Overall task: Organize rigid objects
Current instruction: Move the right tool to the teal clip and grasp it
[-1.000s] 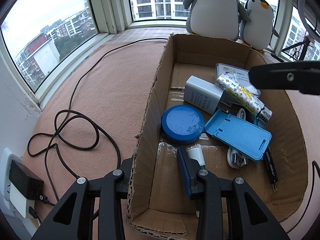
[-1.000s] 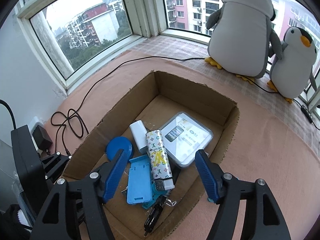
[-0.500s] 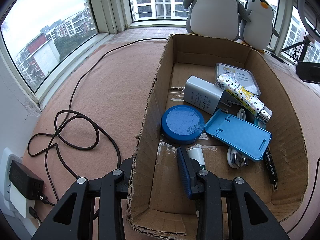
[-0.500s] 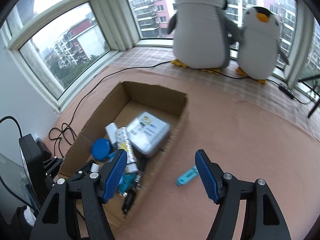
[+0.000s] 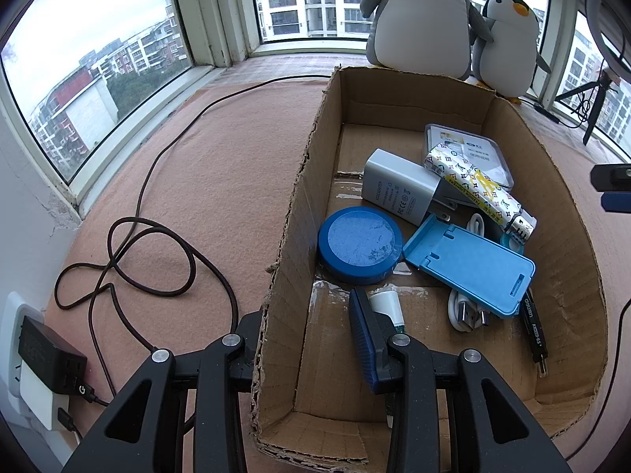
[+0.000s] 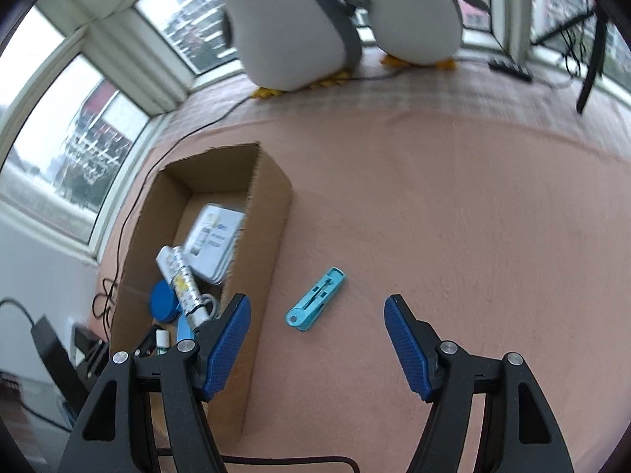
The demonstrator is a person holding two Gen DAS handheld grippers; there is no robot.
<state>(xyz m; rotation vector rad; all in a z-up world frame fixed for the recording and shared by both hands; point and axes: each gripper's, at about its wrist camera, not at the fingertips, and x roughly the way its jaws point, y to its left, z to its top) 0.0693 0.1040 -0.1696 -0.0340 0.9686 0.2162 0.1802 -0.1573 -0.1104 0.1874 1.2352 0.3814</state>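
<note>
Left view: my left claw (image 5: 311, 358) pinches the box (image 5: 568, 213) wall, steadying it; most items, like the puck (image 5: 359, 245), already lie inside.

Right view: my right claw (image 6: 317, 349), spread but narrowing on nothing, hangs over the last teal tool (image 6: 315, 304) beside the box.

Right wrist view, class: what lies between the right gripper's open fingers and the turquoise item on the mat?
Nothing: in the right wrist view only bare pink mat separates the right gripper, its jaws closing slightly, from the turquoise item, which lies beside the cardboard box.
</note>
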